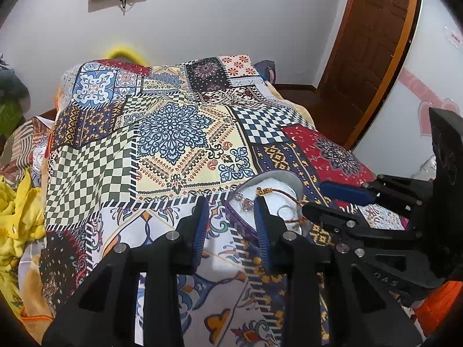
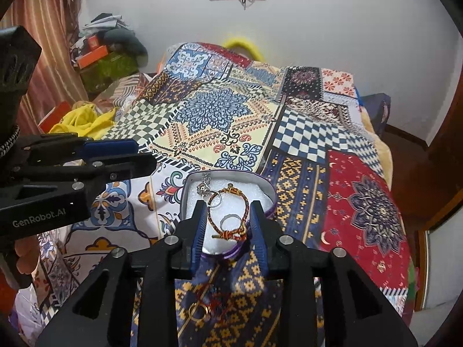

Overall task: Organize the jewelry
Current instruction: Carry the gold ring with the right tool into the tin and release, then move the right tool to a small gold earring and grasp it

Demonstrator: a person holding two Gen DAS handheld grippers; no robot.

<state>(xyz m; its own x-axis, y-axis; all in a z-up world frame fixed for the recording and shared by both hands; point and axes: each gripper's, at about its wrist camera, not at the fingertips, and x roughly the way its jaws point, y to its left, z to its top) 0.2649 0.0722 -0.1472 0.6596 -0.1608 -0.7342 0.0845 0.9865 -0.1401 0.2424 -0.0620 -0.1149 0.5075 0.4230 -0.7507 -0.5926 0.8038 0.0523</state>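
Jewelry sits in the tin (image 2: 267,189) near the bed's (image 2: 361,202) front edge: bracelet (image 2: 246,202), ring (image 2: 228,220). Right gripper (image 2: 228,225) hangs over it, part open, empty, likely after releasing. Left gripper (image 1: 230,222) waits beside, part open, empty.

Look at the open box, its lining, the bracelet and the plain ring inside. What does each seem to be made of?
Box: probably metal, with a dull silvery inner wall and purple outside.
Lining: likely white foam, matte and finely grainy.
Bracelet: braided red and orange thread with visible twists and gold-coloured beads.
Ring: seemingly polished silver-toned metal, smooth and shiny.
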